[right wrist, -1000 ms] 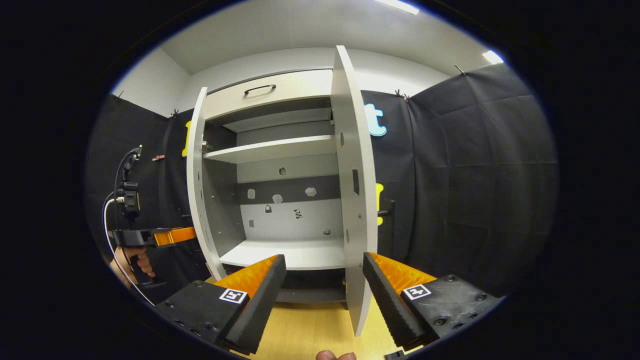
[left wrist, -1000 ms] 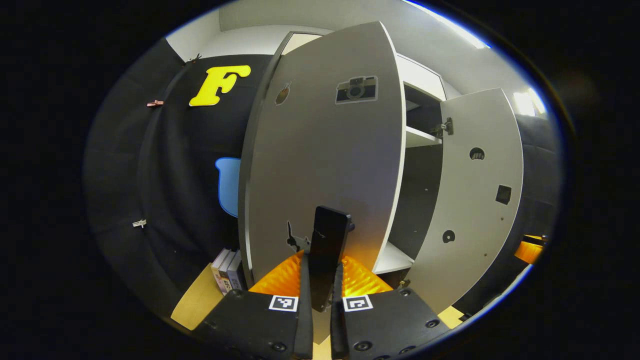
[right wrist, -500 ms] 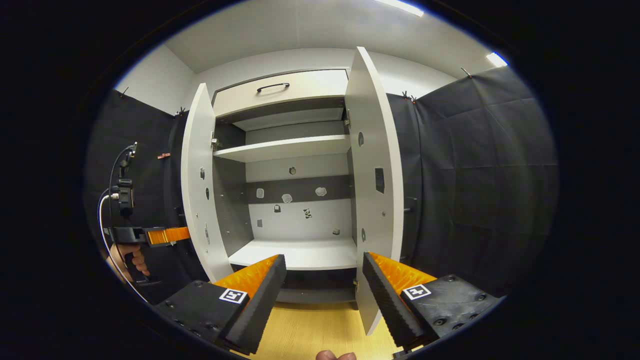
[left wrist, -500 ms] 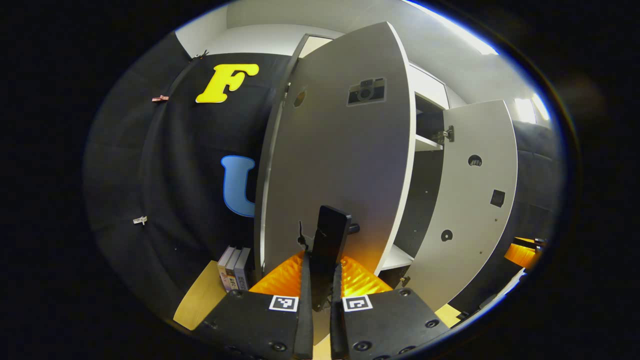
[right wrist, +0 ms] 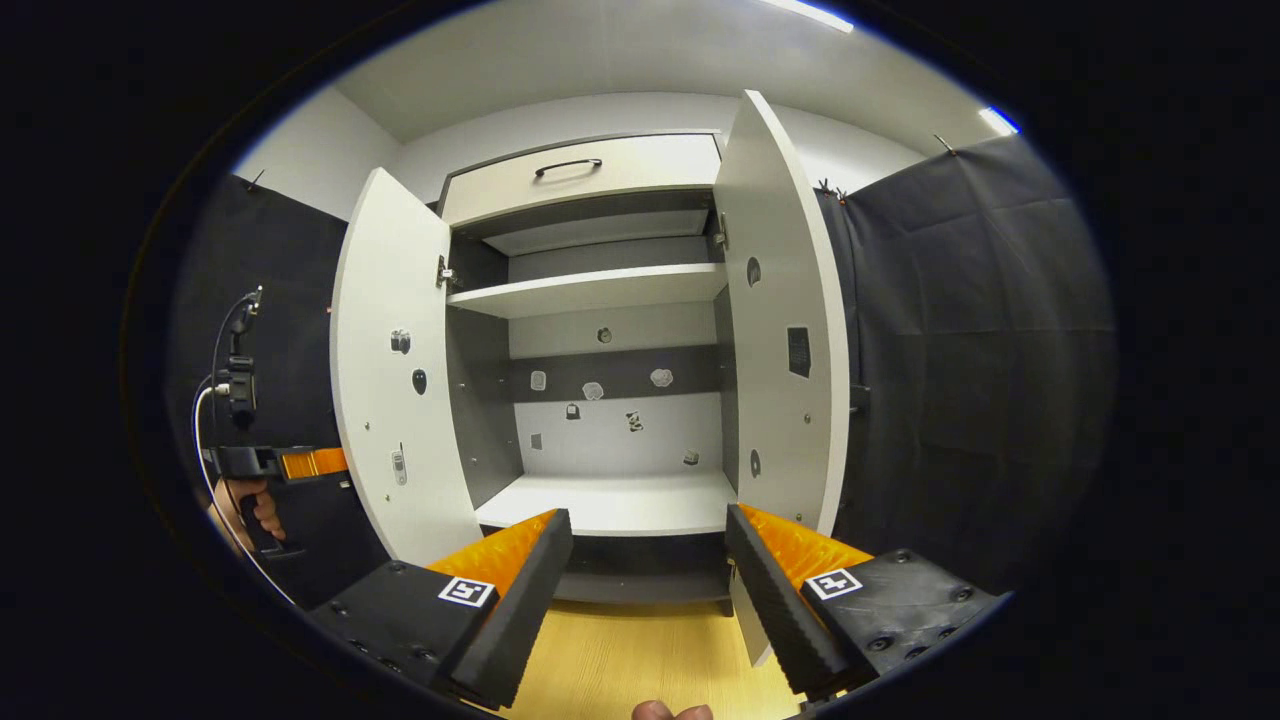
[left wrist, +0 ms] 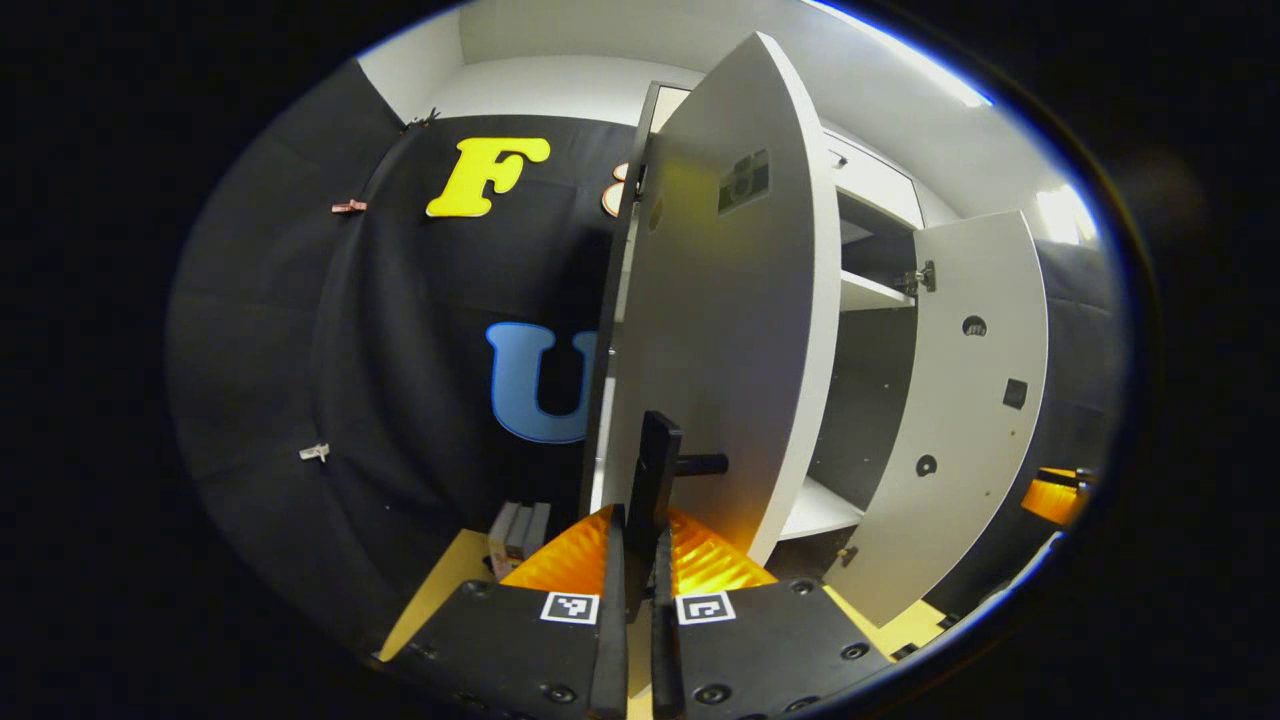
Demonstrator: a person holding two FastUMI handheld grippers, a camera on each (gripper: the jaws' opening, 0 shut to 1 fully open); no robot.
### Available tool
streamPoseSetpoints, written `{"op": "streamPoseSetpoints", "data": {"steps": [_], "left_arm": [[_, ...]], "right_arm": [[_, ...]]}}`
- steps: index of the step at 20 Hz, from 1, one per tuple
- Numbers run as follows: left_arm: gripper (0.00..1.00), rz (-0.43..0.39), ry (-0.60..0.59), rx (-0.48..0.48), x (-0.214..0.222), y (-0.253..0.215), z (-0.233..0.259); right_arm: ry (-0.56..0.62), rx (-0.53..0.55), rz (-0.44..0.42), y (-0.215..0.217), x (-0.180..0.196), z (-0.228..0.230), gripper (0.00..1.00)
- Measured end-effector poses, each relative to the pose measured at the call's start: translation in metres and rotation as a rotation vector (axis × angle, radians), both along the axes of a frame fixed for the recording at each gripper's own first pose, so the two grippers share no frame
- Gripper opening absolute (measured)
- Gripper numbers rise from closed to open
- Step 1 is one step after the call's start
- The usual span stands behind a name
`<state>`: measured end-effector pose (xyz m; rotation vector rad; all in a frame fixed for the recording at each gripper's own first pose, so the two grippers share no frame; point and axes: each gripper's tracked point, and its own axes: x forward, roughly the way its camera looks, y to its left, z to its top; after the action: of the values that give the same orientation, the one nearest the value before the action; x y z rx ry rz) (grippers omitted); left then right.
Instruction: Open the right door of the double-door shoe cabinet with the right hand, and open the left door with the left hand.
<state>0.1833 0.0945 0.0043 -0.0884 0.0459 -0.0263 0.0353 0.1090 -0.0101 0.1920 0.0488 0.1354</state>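
Right gripper view faces the shoe cabinet (right wrist: 590, 165) head on, its 2 doors both swung wide and its shelves bare apart from small stickers on the back panel. The left door (right wrist: 385, 370) stands open at the left with its inner face showing, and the right door (right wrist: 780, 330) stands open at the right, near the black cloth. The right gripper (right wrist: 648, 590) hangs in the near foreground with its fingers spread well apart, gripping nothing and apart from the right door. Far left in this view, a hand (right wrist: 250, 510) holds the left gripper (right wrist: 335, 462) just beside the outer face of the left door.

In the left gripper view, the left door (left wrist: 720, 330) rises just ahead, edge-on, with the right door (left wrist: 960, 400) beyond it on the right. The left gripper (left wrist: 637, 540) is clamped on the door's black handle (left wrist: 660, 480), both fingers pressing its sides. A few books (left wrist: 520, 530) stand on the floor to the left, near the door's foot.

The task looks nearly finished. The risk, in my judgement, is pulling further with the handle clamped: the door could strain its hinges or sweep into the books. Letting go at a skewed angle could also catch a finger on the handle and jerk the door.
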Motion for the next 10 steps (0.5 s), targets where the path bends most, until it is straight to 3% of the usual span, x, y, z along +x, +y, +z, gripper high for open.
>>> {"op": "streamPoseSetpoints", "data": {"steps": [3, 4, 6, 10], "left_arm": [[0.09, 0.040, -0.003, -0.005, -0.001, 0.033, 0.001], [0.00, -0.005, 0.002, -0.047, 0.001, 0.029, 0.000], [0.11, -0.049, 0.006, -0.108, -0.001, 0.021, -0.001], [0.11, -0.020, 0.003, -0.057, -0.001, 0.023, -0.004]], "right_arm": [[0.006, -0.011, 0.016, 0.007, -0.001, -0.003, 0.97], [0.007, -0.011, 0.021, 0.009, -0.001, -0.004, 0.97], [0.007, -0.013, 0.027, 0.012, 0.000, -0.003, 0.97], [0.005, -0.009, 0.012, 0.005, -0.004, -0.001, 0.97]]}}
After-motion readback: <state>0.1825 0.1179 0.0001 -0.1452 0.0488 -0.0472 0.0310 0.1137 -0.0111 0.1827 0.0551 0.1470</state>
